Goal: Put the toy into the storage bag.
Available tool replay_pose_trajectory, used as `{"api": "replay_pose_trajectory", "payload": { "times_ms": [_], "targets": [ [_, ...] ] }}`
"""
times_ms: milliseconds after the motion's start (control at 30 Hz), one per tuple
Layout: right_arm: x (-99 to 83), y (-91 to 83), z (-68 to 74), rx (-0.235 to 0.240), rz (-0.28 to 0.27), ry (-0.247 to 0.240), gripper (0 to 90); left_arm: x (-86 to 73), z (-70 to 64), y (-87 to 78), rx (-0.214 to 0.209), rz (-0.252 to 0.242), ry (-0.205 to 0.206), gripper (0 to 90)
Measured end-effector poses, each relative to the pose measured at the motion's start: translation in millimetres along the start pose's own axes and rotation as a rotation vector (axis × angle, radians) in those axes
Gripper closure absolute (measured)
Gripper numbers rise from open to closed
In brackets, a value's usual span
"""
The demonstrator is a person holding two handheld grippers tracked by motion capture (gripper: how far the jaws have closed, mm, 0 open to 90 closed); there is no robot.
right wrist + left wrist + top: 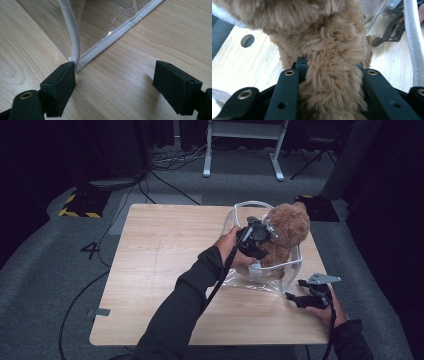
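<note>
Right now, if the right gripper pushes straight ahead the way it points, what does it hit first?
Probably the clear plastic bag with white fabric trim: the right gripper is open, low over the light wooden table, and its near finger already sits at the bag's bottom corner. Depth is uncertain.

The table (160,270) is evenly lit from above against dark surroundings; soft shadows are cast, glare is seen on clear plastic (117,15), and near fur (332,75) is blurred.

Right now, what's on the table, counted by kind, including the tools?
Teddy bear: 1
Clear bag: 1
Tools: 2, the left tool shut on the bear, the right tool open beside the bag's corner
Total: 4
</note>
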State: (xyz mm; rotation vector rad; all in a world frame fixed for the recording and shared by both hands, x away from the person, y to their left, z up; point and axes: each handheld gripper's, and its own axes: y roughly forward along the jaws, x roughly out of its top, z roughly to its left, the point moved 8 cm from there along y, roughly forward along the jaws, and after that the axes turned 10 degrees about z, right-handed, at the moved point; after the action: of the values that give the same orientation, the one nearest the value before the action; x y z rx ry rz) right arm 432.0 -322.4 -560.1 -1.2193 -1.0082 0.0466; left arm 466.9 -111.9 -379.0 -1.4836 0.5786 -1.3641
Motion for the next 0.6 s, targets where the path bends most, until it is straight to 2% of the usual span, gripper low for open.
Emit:
{"api": "replay_pose_trajectory", "payload": {
  "times_ms": [267,600],
  "targets": [
    [0.0,0.0,0.1,0.001,0.000,0.000,18.0,-1.7,-1.5,-0.5,-0.009,0.006,0.006,63.0],
    [0.0,0.0,0.1,0.001,0.000,0.000,18.0,-3.1,-3.3,-4.1,-0.027,-0.013,0.003,60.3]
  ]
}}
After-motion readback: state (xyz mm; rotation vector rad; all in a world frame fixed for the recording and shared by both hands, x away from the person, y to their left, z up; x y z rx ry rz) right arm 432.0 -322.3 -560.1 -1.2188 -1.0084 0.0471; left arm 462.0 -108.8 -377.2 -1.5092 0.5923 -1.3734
